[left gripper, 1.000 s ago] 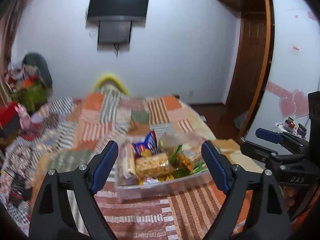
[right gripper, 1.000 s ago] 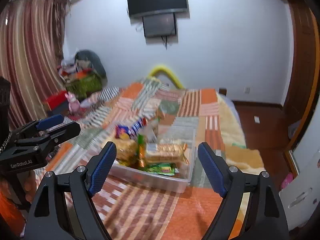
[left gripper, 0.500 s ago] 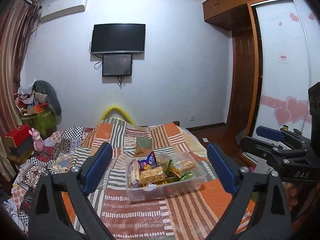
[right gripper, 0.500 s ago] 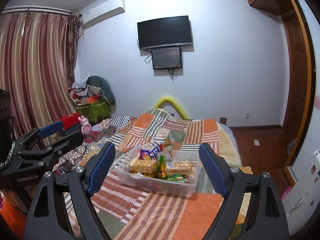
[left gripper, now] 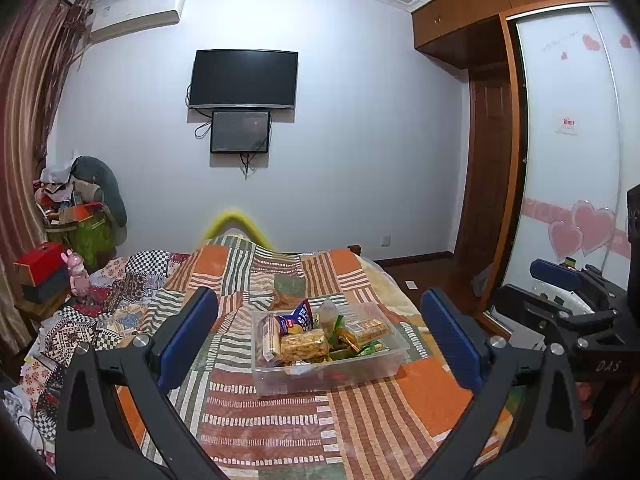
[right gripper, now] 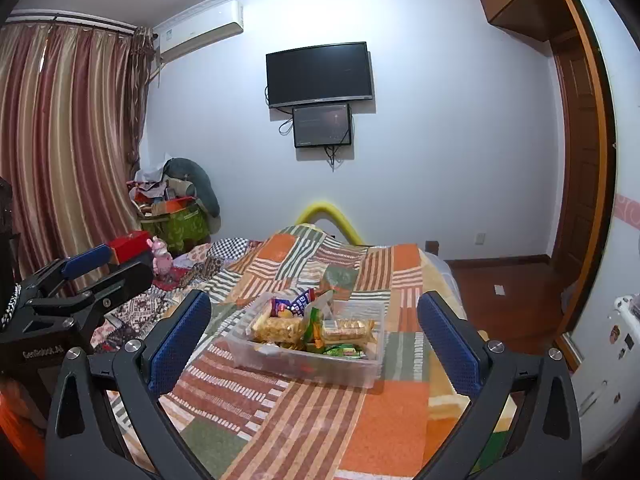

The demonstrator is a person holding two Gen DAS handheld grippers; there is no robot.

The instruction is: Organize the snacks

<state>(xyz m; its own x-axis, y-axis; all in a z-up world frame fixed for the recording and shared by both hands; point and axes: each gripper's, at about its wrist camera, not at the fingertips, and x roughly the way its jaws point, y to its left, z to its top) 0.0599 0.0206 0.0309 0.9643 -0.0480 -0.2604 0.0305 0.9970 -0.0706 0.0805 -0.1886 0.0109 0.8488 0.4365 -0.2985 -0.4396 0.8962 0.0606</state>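
Both grippers, left (left gripper: 319, 338) & right (right gripper: 314, 338), jaws opening wide, nothing btwn pads. Clear snack bin (left gripper: 384, 364) sits ahead of both on patchwork blanket (left gripper: 280, 432), untouched. Wrappers inside overlap; labels too small to read.

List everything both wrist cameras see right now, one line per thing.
Clear plastic bin: one, transparent, on the bedspread, between both grippers' fingers in view.
Snack packets: several, tan, blue, green, inside the bin.
Bedspread: one, orange, green and white patchwork, covering the bed.
Television: one, black, on the wall.
Small screen: one, dark, under the television.
Air conditioner: one, white, high on the wall.
Curtain: striped red and gold, left.
Wardrobe: white door with pink hearts, right.
Left hand-held gripper: jaws opening, nothing between them.
Right hand-held gripper: jaws opening, nothing between them.
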